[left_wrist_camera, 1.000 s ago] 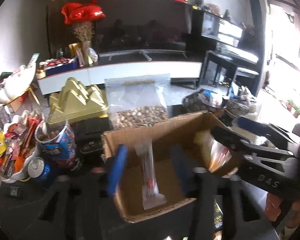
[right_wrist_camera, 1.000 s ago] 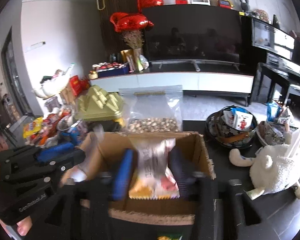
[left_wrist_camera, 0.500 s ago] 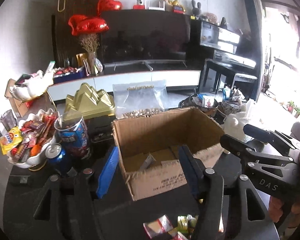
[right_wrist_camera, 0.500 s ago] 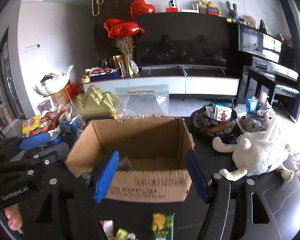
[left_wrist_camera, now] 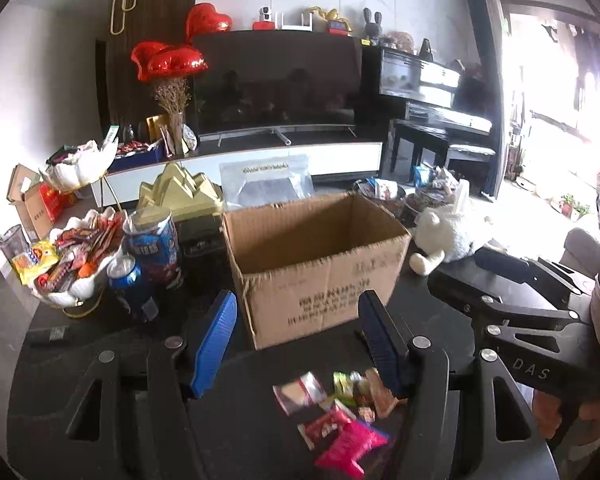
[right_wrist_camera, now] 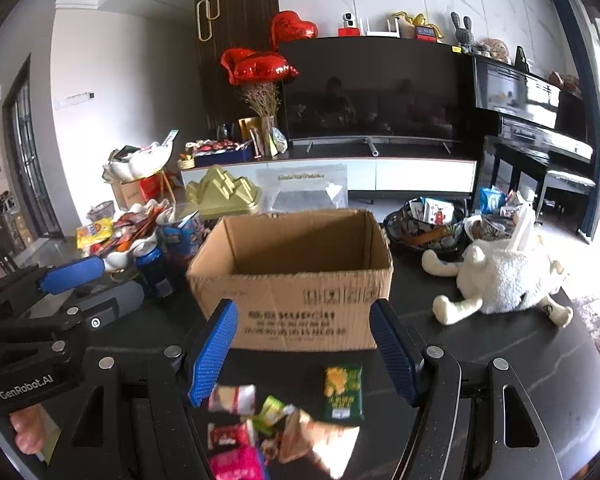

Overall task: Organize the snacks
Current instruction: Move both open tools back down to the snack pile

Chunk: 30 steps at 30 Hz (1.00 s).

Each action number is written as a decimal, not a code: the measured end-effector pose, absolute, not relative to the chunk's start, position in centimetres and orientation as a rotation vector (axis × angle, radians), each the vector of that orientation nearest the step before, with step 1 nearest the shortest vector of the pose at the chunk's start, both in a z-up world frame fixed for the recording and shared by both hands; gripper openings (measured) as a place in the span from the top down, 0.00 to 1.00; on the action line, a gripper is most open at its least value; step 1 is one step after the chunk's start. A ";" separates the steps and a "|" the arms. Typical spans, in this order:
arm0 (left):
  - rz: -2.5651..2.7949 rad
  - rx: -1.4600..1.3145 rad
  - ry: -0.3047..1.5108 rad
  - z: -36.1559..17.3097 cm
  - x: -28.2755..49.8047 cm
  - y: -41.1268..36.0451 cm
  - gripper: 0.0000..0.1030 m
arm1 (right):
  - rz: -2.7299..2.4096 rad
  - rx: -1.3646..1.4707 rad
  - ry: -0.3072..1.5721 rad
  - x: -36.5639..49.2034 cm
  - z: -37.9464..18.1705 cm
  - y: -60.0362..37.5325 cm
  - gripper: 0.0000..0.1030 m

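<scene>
An open cardboard box [left_wrist_camera: 316,264] stands on the dark table; it also shows in the right wrist view [right_wrist_camera: 296,276]. Its inside is hidden from here. Small snack packets [left_wrist_camera: 340,416] lie on the table in front of it, among them a green packet [right_wrist_camera: 343,394] and a pink one [right_wrist_camera: 236,462]. My left gripper [left_wrist_camera: 300,340] is open and empty, above the packets, short of the box. My right gripper [right_wrist_camera: 304,354] is open and empty, in front of the box. Each gripper shows in the other's view, right [left_wrist_camera: 520,292] and left [right_wrist_camera: 60,300].
A white bowl of snacks [left_wrist_camera: 76,256], a blue tin [left_wrist_camera: 152,244] and a can [left_wrist_camera: 126,280] stand left of the box. A white plush toy [right_wrist_camera: 504,276] and snack bowls [right_wrist_camera: 424,224] lie to the right. A gold box [right_wrist_camera: 224,196] and a clear bag [right_wrist_camera: 304,192] stand behind.
Both grippers let go of snack packets over the box, opened, and pulled back and down to the packets in front of it.
</scene>
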<state>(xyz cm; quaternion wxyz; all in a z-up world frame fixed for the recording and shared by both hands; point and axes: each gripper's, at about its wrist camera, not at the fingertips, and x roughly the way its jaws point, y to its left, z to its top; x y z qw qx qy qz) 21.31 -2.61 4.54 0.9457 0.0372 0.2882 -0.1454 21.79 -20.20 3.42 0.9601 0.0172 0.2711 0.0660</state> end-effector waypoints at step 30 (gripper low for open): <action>-0.444 0.125 0.805 -7.1 17.0 -3.3 0.41 | 0.123 0.040 0.794 15.7 -7.1 -19.8 0.33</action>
